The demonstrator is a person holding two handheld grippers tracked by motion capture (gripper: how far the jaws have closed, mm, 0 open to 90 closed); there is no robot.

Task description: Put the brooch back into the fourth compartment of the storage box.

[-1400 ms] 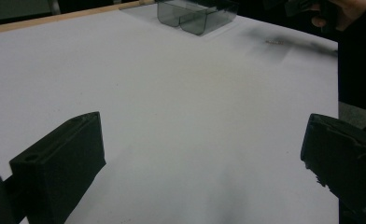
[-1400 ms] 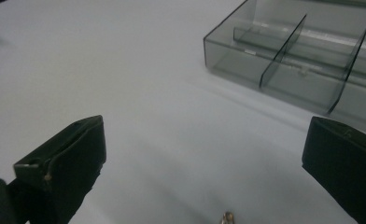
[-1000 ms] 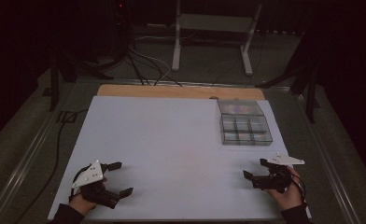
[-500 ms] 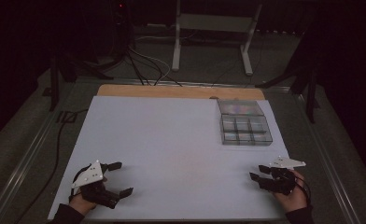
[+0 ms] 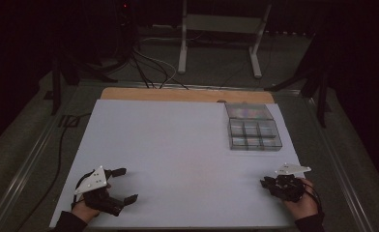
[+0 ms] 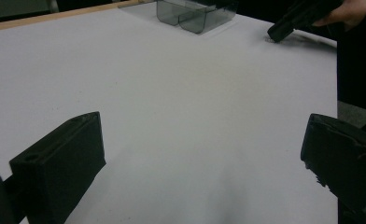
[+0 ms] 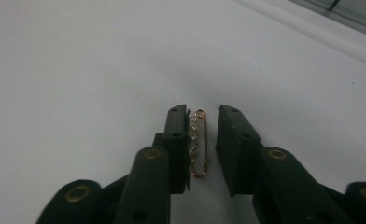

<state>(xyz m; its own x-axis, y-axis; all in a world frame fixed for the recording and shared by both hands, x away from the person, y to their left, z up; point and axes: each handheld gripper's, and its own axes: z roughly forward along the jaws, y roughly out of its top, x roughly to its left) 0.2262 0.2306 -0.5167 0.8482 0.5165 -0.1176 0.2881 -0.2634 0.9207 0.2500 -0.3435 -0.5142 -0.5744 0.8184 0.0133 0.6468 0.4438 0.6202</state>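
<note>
Since a second ago the right gripper [image 5: 270,183] has slid back toward the near edge of the table [image 5: 178,145] and settled lower, while the left gripper [image 5: 122,184] has kept its place at the near left corner; the white sheet covering the table is otherwise as it was.

At the left, a hand [image 5: 87,209] holds the left gripper with its jaws spread wide and nothing between them; in the left gripper view they stand far apart over bare white surface, with the clear box [image 6: 195,14] and the other gripper [image 6: 302,16] far off at the top.

Toward the far right of the table sits the clear plastic box [image 5: 253,127], divided into small compartments, its lid laid open behind it; what the compartments hold is too small to tell.

At the near right, the right hand [image 5: 301,203] holds the right gripper low over the table, well apart from the box; in the right gripper view its jaws are narrowly parted with a small gold safety pin [image 7: 198,142] lying on the table between them; the pin carries a row of pale beads and lies close against the left-hand jaw, with a gap on its other side; the jaws are not yet clamped on it.
</note>
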